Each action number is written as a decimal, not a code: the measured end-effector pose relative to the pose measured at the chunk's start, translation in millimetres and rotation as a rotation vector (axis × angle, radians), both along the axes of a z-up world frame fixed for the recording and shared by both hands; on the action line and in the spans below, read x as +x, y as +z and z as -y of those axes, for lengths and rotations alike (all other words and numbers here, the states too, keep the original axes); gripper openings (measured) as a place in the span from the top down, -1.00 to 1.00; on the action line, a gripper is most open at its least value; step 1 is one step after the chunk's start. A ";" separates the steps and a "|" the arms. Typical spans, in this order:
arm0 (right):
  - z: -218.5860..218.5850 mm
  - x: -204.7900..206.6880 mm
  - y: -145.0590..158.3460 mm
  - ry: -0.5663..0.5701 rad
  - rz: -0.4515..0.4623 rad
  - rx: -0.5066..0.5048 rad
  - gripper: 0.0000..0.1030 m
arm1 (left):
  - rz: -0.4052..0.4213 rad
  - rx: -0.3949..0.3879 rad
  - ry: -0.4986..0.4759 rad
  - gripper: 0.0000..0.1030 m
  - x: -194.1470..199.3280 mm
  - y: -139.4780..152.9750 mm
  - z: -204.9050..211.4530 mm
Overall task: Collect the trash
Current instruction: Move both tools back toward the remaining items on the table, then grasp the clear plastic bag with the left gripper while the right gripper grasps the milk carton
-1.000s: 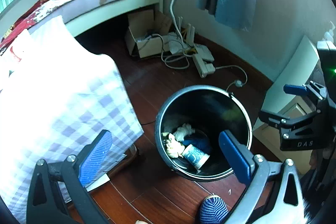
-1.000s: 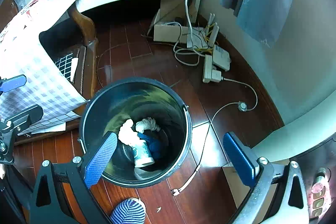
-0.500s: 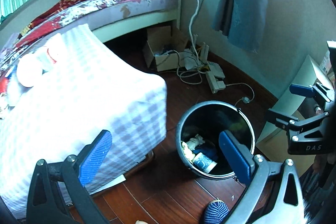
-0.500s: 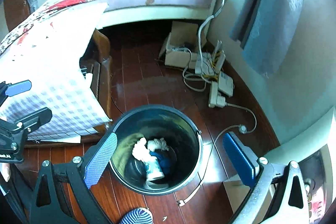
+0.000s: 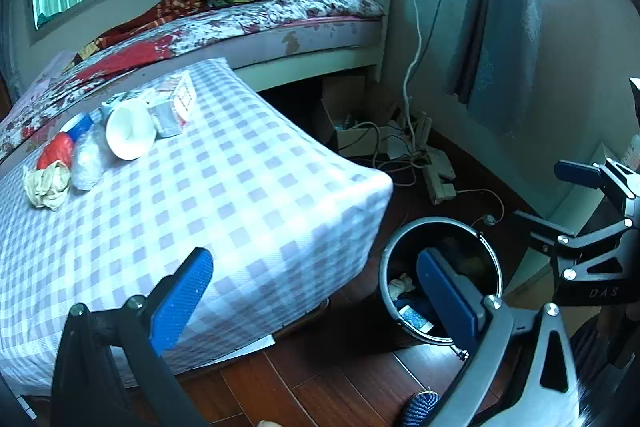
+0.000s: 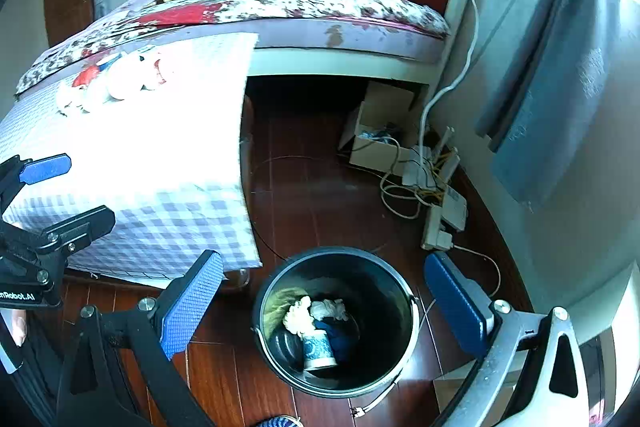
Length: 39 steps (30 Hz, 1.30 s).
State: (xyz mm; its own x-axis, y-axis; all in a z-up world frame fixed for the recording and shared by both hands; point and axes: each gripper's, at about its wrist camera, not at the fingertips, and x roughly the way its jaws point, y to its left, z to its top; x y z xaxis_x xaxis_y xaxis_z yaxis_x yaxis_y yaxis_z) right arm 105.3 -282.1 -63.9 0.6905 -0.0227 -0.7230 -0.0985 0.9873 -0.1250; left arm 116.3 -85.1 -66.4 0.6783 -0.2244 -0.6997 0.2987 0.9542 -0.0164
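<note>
Both tools are spread wide and carry nothing. The left tool (image 5: 316, 291) hangs above the near edge of the checked worktop (image 5: 248, 195); the right tool (image 6: 320, 299) hangs directly over the black bin (image 6: 404, 287) on the floor beside that worktop. The bin already holds a patterned cup (image 6: 318, 349) and crumpled tissue (image 6: 308, 311). Remaining trash sits at the far side of the worktop from the bin: white paper cup (image 5: 130, 135), red wrapper (image 5: 56, 151), what appears to be crumpled gloves (image 5: 46, 185). Judged: wide jaws suit the next pickup there.
</note>
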 end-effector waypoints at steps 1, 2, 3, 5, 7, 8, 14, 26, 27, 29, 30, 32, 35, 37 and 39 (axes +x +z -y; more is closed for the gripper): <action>-5.5 1.4 1.7 0.011 0.004 -0.001 -0.98 | 0.002 0.000 0.009 -0.99 0.1 0.9 -4.4; -10.4 2.4 3.3 0.020 0.007 -0.002 -0.98 | 0.003 -0.003 0.020 -0.99 0.5 2.0 -10.5; -15.2 3.7 4.5 0.028 0.009 -0.003 -0.98 | 0.005 -0.004 0.031 -0.99 0.7 2.7 -15.2; -25.3 6.8 6.7 0.048 0.016 -0.003 -0.98 | 0.010 -0.006 0.051 -0.99 1.2 4.2 -25.3; -37.0 10.5 9.4 0.068 0.023 -0.005 -0.98 | 0.014 -0.009 0.072 -0.99 0.4 6.1 -36.3; -42.2 11.6 10.4 0.079 0.026 -0.004 -0.98 | 0.018 -0.009 0.084 -0.99 0.4 6.9 -41.8; -79.1 25.7 14.8 0.153 0.042 0.004 -0.98 | 0.028 -0.014 0.172 -0.99 4.3 9.7 -83.7; -171.9 77.8 13.1 0.249 0.043 0.060 -0.98 | 0.015 -0.011 0.378 -0.99 10.5 2.5 -188.7; -177.9 85.0 12.0 0.244 0.043 0.062 -0.98 | 0.017 -0.012 0.387 -0.99 13.0 2.2 -194.6; -187.5 98.8 9.6 0.234 0.050 0.052 -0.98 | 0.026 -0.005 0.404 -0.99 20.9 1.8 -204.7; -192.3 107.7 7.7 0.240 0.040 0.057 -0.98 | 0.029 -0.013 0.411 -0.98 27.4 2.0 -210.1; -198.7 123.9 5.0 0.255 0.015 0.082 -0.98 | 0.032 -0.039 0.418 -0.95 41.3 2.3 -218.5; -207.4 147.4 2.9 0.259 0.016 0.104 -0.97 | 0.015 -0.064 0.394 -0.69 69.9 -1.2 -223.5; -213.4 166.3 -1.1 0.257 0.001 0.109 -0.64 | 0.005 -0.067 0.380 -0.60 87.4 -5.2 -222.2; -218.2 184.6 -7.1 0.264 -0.028 0.126 -0.47 | -0.010 -0.062 0.368 -0.55 109.4 -12.0 -221.4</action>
